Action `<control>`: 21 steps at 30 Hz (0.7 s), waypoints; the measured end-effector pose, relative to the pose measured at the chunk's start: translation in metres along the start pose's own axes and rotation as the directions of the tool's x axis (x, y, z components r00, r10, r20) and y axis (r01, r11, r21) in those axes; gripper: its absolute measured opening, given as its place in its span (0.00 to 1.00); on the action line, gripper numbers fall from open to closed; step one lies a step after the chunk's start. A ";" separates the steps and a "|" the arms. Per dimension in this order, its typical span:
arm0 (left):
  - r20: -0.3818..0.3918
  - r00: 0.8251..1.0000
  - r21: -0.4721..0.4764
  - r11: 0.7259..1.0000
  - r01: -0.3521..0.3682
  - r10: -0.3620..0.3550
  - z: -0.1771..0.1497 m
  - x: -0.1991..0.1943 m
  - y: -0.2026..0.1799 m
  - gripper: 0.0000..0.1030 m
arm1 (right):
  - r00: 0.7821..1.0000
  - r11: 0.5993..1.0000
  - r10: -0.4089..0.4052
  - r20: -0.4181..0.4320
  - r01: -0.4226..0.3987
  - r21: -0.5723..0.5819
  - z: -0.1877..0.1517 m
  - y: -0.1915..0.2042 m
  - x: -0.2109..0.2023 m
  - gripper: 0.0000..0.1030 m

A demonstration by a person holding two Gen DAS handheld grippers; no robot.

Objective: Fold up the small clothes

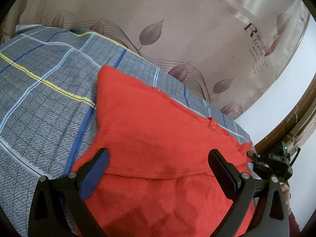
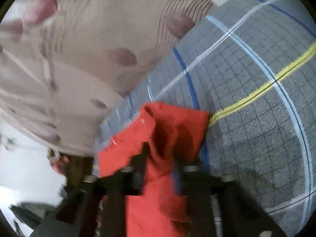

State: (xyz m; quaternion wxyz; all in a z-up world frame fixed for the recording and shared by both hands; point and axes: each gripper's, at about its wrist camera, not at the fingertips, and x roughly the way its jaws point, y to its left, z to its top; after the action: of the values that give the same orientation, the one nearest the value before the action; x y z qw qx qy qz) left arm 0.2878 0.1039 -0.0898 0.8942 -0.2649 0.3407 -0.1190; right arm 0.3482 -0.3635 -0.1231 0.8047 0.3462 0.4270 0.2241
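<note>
Nearest, the left tongs [image 1: 158, 162] stand spread wide over the red garment [image 1: 150, 134], pads clear of the knit. That garment lies on a grey checked cloth [image 1: 43, 90], 1 corner reaching the far edge. At its right corner, the right tongs [image 2: 160, 158] are pinching a bunched fold of it. Beyond hangs a beige leaf-print curtain [image 1: 177, 39].

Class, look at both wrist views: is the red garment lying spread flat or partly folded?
Partly folded. In the left wrist view the red garment shows a doubled layer edge; the right gripper pinches a bunched part raised off the checked cloth.
</note>
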 end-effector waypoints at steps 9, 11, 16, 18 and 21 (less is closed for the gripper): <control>0.004 1.000 -0.002 1.000 -0.001 0.001 0.000 0.000 0.001 0.97 | 0.874 0.881 0.463 0.145 -0.472 0.035 0.004 0.071 -0.025 0.06; 0.006 1.000 -0.004 1.000 -0.002 0.002 0.000 0.000 0.001 0.97 | 0.912 0.899 0.379 0.160 -0.403 0.169 0.004 0.031 -0.006 0.06; 0.004 1.000 -0.003 1.000 -0.002 0.002 0.000 0.000 0.002 0.97 | 0.990 0.948 0.128 0.055 -0.138 0.286 -0.012 -0.033 0.030 0.07; 0.004 1.000 -0.004 1.000 -0.002 0.002 0.000 0.000 0.002 0.97 | 0.990 0.951 0.120 0.074 -0.136 0.277 -0.013 -0.039 0.026 0.06; 0.004 1.000 -0.003 1.000 -0.002 0.002 0.000 0.001 0.002 0.97 | 0.992 0.970 0.079 0.096 -0.099 0.222 -0.008 -0.031 0.016 0.07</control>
State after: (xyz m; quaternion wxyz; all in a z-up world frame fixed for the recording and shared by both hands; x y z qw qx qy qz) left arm 0.2884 0.1057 -0.0916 0.8945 -0.2663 0.3396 -0.1171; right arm 0.3521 -0.3706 -0.1584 0.7668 0.4638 0.3988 0.1949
